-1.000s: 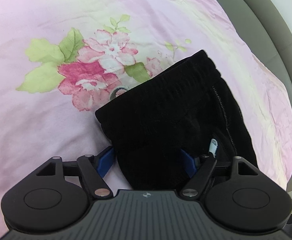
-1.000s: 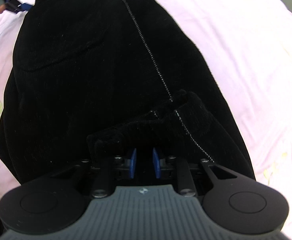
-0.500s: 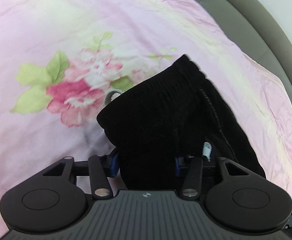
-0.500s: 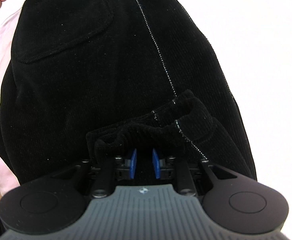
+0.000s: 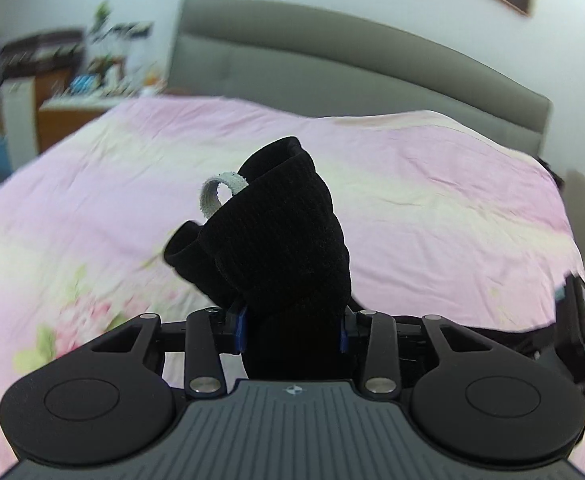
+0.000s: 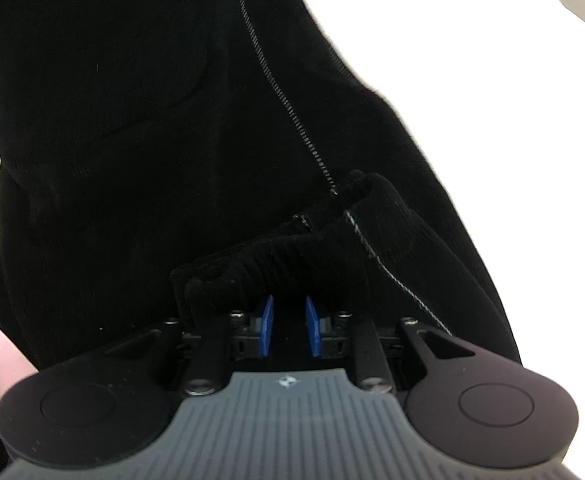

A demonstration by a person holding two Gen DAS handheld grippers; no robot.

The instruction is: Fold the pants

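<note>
The left claw [image 5: 292,330] pinches a bunched end of the black pants [image 5: 276,240] between its blue pads; its jaws have just been closing on that fabric. The cloth stands up in front of the claw, off the pink floral bed [image 5: 432,200]. A pale fabric loop [image 5: 220,192] curls out at the left of the bunch, which looks like the waistband end. The grey headboard [image 5: 332,64] runs across the back of this view.

To the right, the other end of the pants [image 6: 164,128] fills the right wrist view. The right claw [image 6: 290,330], its blue pads drawn close together, grips a gathered, ribbed edge [image 6: 292,248] of the fabric. The garment stretches away from this claw toward the top of the frame, with a line of pale stitching [image 6: 284,96] running along its length. A strip of the bed [image 6: 472,40] shows, washed out white, on the right side.

The long axis of the pants therefore appears to run from 1 claw to the other, each holding 1 end. The fold probably turns on bringing the left end across to meet the right end. Neither claw seems nearer the middle of the garment, which hangs or lies between the 2.
</note>
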